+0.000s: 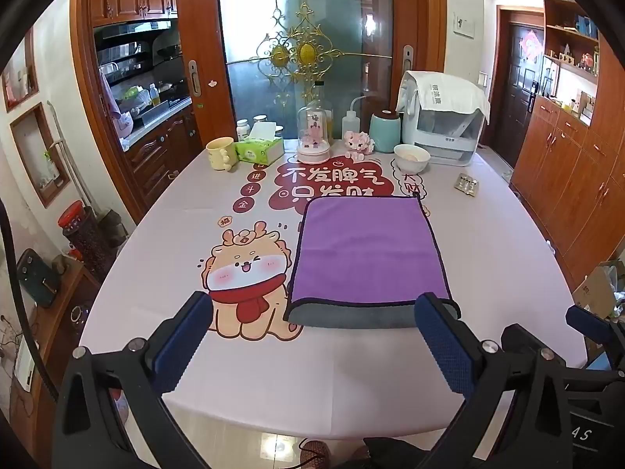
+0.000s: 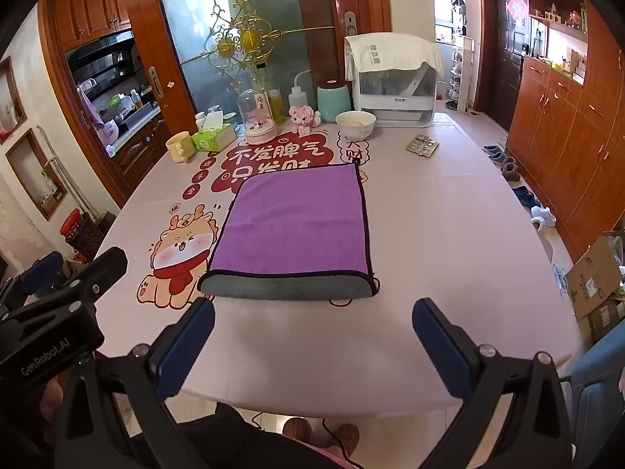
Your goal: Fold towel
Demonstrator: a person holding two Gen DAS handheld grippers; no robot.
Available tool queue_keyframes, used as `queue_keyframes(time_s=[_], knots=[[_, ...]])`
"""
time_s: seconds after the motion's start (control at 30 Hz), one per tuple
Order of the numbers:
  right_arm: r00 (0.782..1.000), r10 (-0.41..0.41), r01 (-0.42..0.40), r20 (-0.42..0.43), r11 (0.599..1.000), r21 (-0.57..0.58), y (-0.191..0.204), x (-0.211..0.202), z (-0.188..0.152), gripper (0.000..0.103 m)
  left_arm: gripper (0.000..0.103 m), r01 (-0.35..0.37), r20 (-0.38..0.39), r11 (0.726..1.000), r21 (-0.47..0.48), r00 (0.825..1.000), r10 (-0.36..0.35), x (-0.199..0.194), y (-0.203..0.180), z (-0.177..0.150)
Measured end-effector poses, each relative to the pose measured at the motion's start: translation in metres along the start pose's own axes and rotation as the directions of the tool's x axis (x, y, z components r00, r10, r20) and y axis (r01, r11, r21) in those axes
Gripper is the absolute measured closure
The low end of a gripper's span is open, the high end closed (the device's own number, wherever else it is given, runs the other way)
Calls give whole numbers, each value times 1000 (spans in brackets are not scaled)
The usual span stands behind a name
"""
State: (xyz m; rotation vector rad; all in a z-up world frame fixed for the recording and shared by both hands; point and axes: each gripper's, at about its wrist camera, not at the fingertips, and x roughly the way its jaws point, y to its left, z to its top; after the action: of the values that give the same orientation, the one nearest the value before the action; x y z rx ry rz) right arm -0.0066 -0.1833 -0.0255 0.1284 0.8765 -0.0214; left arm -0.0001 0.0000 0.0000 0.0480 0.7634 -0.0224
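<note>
A purple towel (image 1: 367,248) with a dark hem and grey underside lies flat on the pink printed tablecloth (image 1: 156,234), folded over with the rounded fold at its near edge. It also shows in the right wrist view (image 2: 299,221). My left gripper (image 1: 312,346) is open and empty, above the table's near edge, just short of the towel's fold. My right gripper (image 2: 312,346) is open and empty, held back from the fold. The right gripper shows at the right of the left wrist view (image 1: 586,324), and the left gripper at the left of the right wrist view (image 2: 58,273).
At the table's far side stand a yellow mug (image 1: 222,153), tissue box (image 1: 259,148), glass dome (image 1: 313,133), squeeze bottle (image 1: 351,123), teal jar (image 1: 384,131), white bowl (image 1: 411,156) and a towel-draped appliance (image 1: 445,125). A blister pack (image 1: 466,184) lies right. Cabinets stand right.
</note>
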Motion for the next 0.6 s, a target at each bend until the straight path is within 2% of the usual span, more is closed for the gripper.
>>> queue_keyframes(time_s=[0.6], knots=[[1000,1,-1,0,1000,4,-2,-3,0,1,1,1,-7,1000,0,1000,-1,-1,5,-7]])
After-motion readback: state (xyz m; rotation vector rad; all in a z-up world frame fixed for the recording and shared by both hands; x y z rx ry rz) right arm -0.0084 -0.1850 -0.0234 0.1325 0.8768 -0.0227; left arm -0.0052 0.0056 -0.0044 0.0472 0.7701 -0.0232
